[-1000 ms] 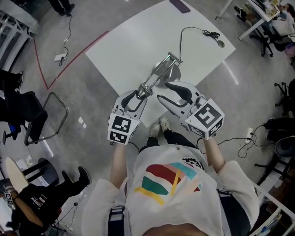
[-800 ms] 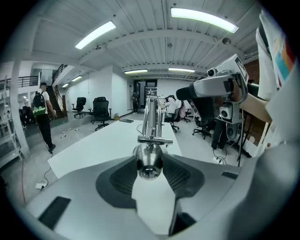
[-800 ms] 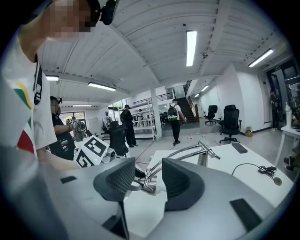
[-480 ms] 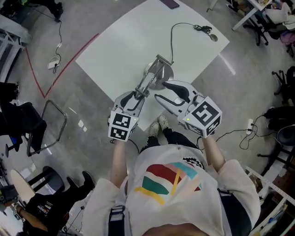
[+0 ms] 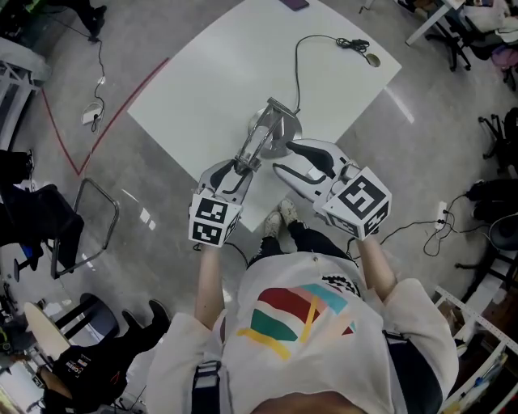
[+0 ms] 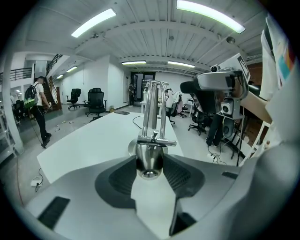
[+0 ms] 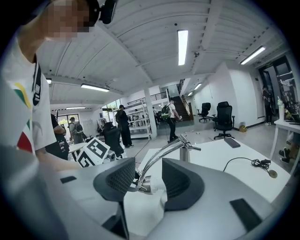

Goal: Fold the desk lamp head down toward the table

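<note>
A silver desk lamp stands on the white table (image 5: 210, 81), its round base (image 5: 279, 129) near the front corner. Its twin-rod arm (image 5: 252, 149) slants from the base toward me. My left gripper (image 5: 237, 168) is shut on the lamp head (image 6: 150, 161), a silver cone that fills the gap between the dark pads. The arm (image 6: 151, 110) rises straight behind it. My right gripper (image 5: 285, 158) hovers just right of the arm with its jaws apart. Through them I see the curved arm (image 7: 161, 154) and its post (image 7: 185, 152); the pads do not press on it.
A black cable runs from the lamp to a plug (image 5: 360, 50) at the table's far right corner. A dark phone (image 5: 293, 4) lies at the far edge. A chair frame (image 5: 85, 214) stands on the floor left, and people walk in the background.
The left gripper has sunk a little with the lamp head in it. The right gripper has shifted slightly beside the arm. The head view has drifted.
</note>
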Demonstrator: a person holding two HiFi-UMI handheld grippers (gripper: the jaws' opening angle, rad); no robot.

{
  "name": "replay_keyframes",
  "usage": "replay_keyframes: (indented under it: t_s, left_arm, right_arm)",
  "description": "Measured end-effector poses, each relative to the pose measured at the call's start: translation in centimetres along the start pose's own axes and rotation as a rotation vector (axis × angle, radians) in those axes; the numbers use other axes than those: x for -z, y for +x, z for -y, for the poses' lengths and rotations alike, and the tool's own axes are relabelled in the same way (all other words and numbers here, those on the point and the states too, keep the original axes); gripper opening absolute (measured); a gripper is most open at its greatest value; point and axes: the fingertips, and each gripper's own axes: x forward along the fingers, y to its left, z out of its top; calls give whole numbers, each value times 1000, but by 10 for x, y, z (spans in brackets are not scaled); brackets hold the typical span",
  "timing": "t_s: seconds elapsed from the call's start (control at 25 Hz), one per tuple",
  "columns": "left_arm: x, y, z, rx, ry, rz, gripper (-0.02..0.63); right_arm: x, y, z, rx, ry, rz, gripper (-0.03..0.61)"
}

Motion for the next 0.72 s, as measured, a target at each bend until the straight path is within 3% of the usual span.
replay_keyframes:
  t_s: [0.4, 0.52, 0.64, 0.72]
  left_arm:
    - [-3, -2, 5, -35, -18, 49, 216]
    - [-18, -23, 3, -74, -61, 159, 215]
    - [-57, -57, -3, -100, -130, 324, 214]
    - [-87, -82, -12, -131, -160, 436, 139]
  right_arm:
    - [-7, -1, -10, -9, -23, 13, 183]
    - [-14, -3, -11, 1, -39, 30, 183]
    - [-29, -11, -7, 37, -56, 80, 183]
    - [-45, -17, -4, 78, -74, 134, 183]
